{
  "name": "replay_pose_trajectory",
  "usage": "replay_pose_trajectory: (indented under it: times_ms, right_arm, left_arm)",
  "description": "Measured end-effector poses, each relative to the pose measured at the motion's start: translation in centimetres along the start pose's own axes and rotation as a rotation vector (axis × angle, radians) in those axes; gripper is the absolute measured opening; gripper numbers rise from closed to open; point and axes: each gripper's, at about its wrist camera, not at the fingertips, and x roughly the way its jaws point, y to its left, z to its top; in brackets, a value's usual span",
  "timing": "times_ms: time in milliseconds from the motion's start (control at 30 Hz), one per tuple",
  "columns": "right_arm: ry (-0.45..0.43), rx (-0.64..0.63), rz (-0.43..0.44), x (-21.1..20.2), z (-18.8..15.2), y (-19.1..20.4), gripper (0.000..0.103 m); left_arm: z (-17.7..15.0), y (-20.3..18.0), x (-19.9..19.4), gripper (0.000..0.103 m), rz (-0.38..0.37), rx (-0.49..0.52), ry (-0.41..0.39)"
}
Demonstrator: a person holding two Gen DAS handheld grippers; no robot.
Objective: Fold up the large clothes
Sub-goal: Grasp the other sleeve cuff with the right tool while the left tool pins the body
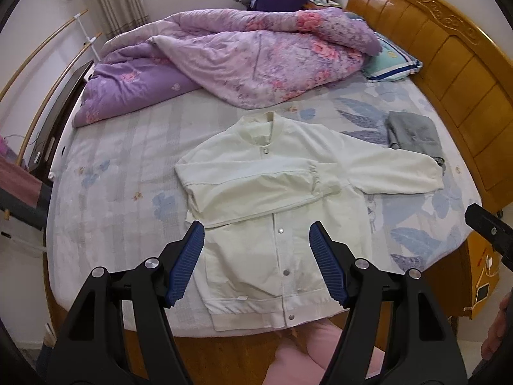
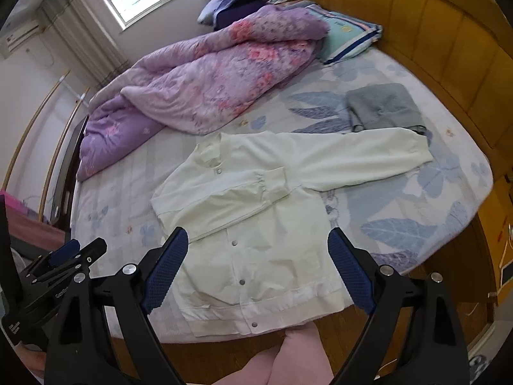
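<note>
Below me the bed (image 1: 134, 147) fills most of the view, its wooden headboard (image 1: 449, 64) off to the right and a purple quilt (image 1: 224, 61) bunched along the far side. Nearer, my white jacket (image 1: 272, 211) lies flat on the sheet, snapped shut, its hem at the near edge; one sleeve is folded across the chest, the other stretches right toward a folded grey garment (image 1: 412, 134). My left gripper (image 1: 258, 263) and right gripper (image 2: 258, 271) both hang above the hem, jaws spread, holding nothing.
</note>
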Motion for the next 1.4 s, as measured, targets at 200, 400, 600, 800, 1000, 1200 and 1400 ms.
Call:
replay_pose_trajectory:
  times_ms: [200,400,600,800,1000,1200,1400]
  right_arm:
    - [-0.025,0.057,-0.018,-0.8,-0.4,-2.9,0.088]
    - [-0.079,0.030,-0.043,-1.1,0.7,-5.4,0.092]
    - [-0.032,0.115,-0.019,1.8,3.7,-11.3,0.092]
    - [0.064,0.167,-0.019,6.0,8.6,-19.3,0.092]
    - [0.155,0.219,-0.039,10.7,12.6,-26.6,0.092]
    - [0.262,0.352,-0.063,17.1,15.0,-34.2,0.092]
    - [0.316,0.531,-0.143,23.9,15.8,-42.7,0.092]
  left_arm:
    - [0.3,-2.5,0.1,0.069,0.010,0.070,-0.005]
    - [1.6,-5.6,0.9,0.069,-0.015,0.109,0.005]
    - [4.0,-10.0,3.5,0.069,0.020,0.118,0.036]
    - [7.4,-15.7,8.9,0.069,0.020,0.069,0.153]
    - [10.3,-19.5,14.0,0.075,0.031,0.004,0.250]
    - [12.5,-20.8,18.9,0.080,0.041,-0.081,0.313]
    - [14.1,-21.8,25.2,0.076,0.025,-0.072,0.338]
